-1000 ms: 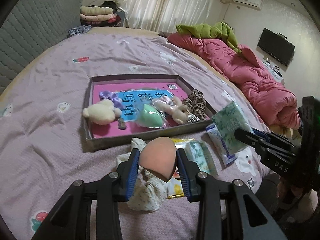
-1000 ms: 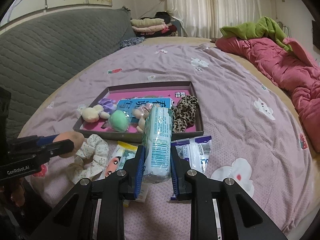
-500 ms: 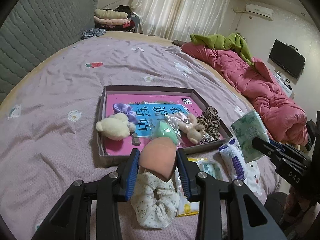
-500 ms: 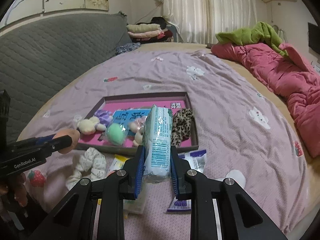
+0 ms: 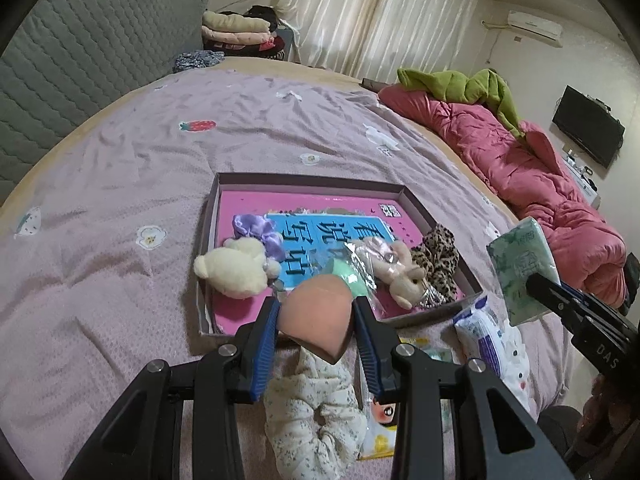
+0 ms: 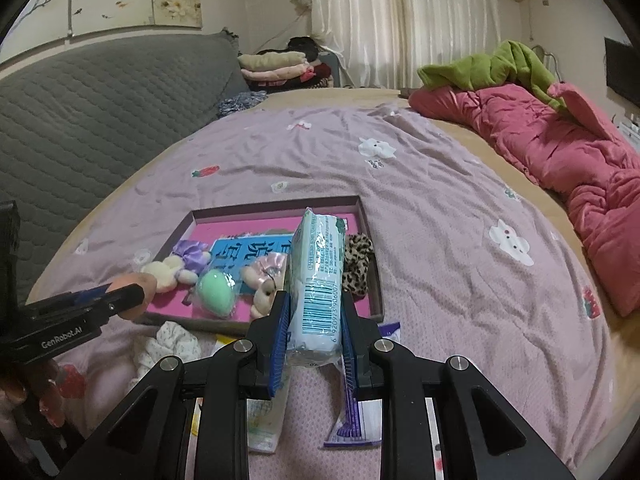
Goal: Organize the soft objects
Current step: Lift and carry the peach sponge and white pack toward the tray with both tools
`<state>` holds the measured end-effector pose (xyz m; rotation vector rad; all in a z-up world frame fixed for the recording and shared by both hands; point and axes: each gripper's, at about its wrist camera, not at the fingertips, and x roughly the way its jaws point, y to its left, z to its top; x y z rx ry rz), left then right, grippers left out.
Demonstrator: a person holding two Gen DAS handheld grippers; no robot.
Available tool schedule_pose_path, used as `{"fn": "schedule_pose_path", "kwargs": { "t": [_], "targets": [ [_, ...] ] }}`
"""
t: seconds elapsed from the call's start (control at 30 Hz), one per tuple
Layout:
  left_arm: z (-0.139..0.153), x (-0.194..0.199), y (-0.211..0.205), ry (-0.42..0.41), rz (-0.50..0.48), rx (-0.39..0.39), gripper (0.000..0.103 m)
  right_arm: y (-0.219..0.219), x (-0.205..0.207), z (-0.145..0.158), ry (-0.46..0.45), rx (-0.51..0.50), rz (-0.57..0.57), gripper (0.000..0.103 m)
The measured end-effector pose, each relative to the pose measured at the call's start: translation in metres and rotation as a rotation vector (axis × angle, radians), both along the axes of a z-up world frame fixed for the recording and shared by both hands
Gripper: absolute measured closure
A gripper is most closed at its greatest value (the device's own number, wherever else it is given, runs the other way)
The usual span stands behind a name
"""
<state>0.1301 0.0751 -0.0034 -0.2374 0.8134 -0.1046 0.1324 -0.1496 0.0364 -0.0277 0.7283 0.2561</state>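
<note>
Peach sponge [image 5: 318, 316] pinched crosswise in the left gripper [image 5: 316, 322], jaws partly closed on its fat middle, pointed tip hanging down, clear of the bed, poised just short of the tray's near wall. Squeezed only lightly, judging by the rounded shape, presumably to spare the foam. Tissue pack [image 6: 316, 276] clamped upright in the right gripper [image 6: 314, 322], jaws narrow on its slim faces, barcode end toward the camera; held on edge likely so as to slot into a gap. Both carried above the front of the tray [image 5: 308, 179], aimed at it. Inside already: cream plush [image 5: 234, 268], purple bow [image 5: 258, 230], green sponge [image 6: 216, 288] in wrap, pink bunny [image 5: 394, 270], leopard scrunchie [image 5: 438, 258], all crowded along the near side over a pink book. Far half bare, so room beyond for the two carried items. Left out on the bed [image 5: 120, 160] in front: floral scrunchie [image 5: 308, 412], wipes packet [image 5: 478, 332], a few flat sachets, waiting their turn.
</note>
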Motion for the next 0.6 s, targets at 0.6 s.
{"fn": "schedule_pose_path", "kwargs": {
  "t": [0.6],
  "targets": [
    [0.007, 0.034, 0.010, -0.038, 0.023, 0.036, 0.065, 0.003, 0.021, 0.008, -0.017, -0.020, -0.032, 0.079]
  ]
}}
